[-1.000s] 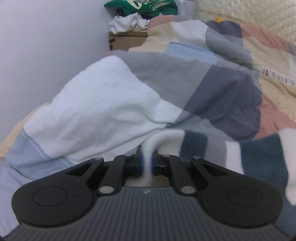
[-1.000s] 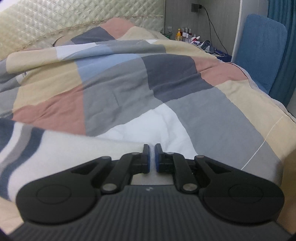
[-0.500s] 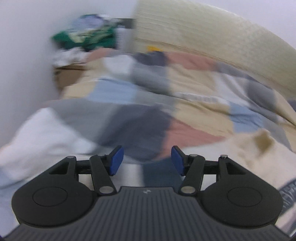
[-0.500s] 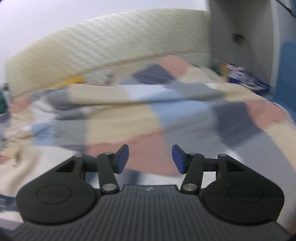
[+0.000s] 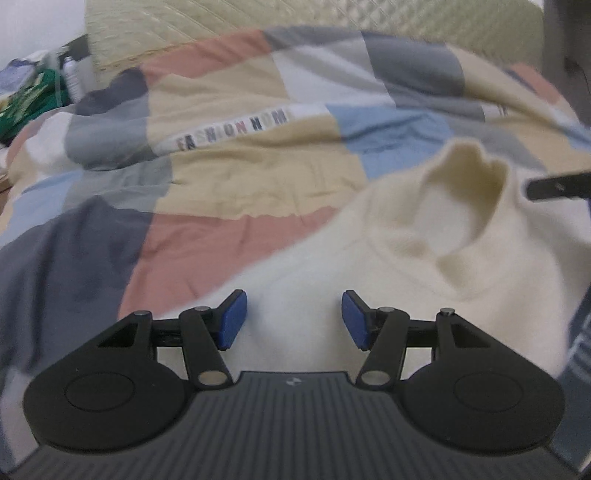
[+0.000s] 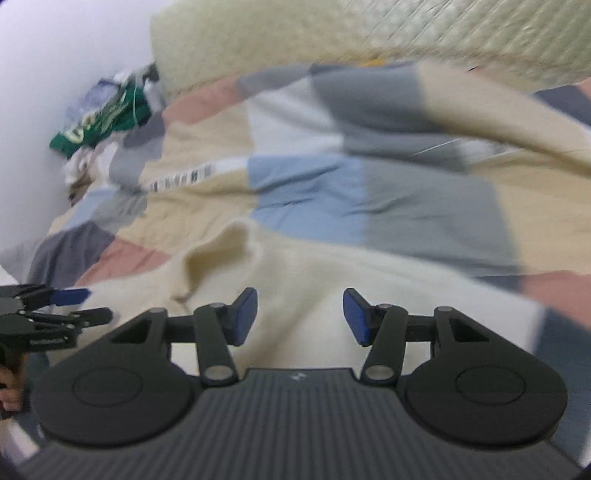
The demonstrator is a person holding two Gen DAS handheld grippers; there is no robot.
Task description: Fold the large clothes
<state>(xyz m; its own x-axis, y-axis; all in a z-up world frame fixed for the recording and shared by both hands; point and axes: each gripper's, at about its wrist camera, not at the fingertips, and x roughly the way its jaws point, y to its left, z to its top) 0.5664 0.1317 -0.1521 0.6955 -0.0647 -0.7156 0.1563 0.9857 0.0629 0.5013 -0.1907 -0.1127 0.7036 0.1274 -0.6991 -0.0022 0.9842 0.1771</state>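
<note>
A cream sweater (image 5: 424, 251) with a stand-up collar (image 5: 469, 184) lies flat on the patchwork duvet (image 5: 229, 173); dark striped parts show at its right edge. My left gripper (image 5: 293, 319) hovers over the sweater's left shoulder, jaws open, nothing between the blue pads. In the right wrist view the same sweater (image 6: 332, 269) spreads below my right gripper (image 6: 300, 315), which is open and empty over the cloth right of the collar (image 6: 218, 251). The left gripper (image 6: 55, 306) shows at that view's left edge, and a black tip of the right gripper (image 5: 557, 186) at the left wrist view's right edge.
The duvet (image 6: 369, 192) covers the whole bed up to a quilted beige headboard (image 5: 258, 26). A pile of green and white clothes (image 6: 107, 118) sits in the far left corner against the white wall. A person's hand (image 6: 9, 391) holds the left gripper.
Both grippers have opened; the left let go of the sweater's cloth. Both swung across the bed toward the sweater's collar end, so the headboard and the collar now show.
</note>
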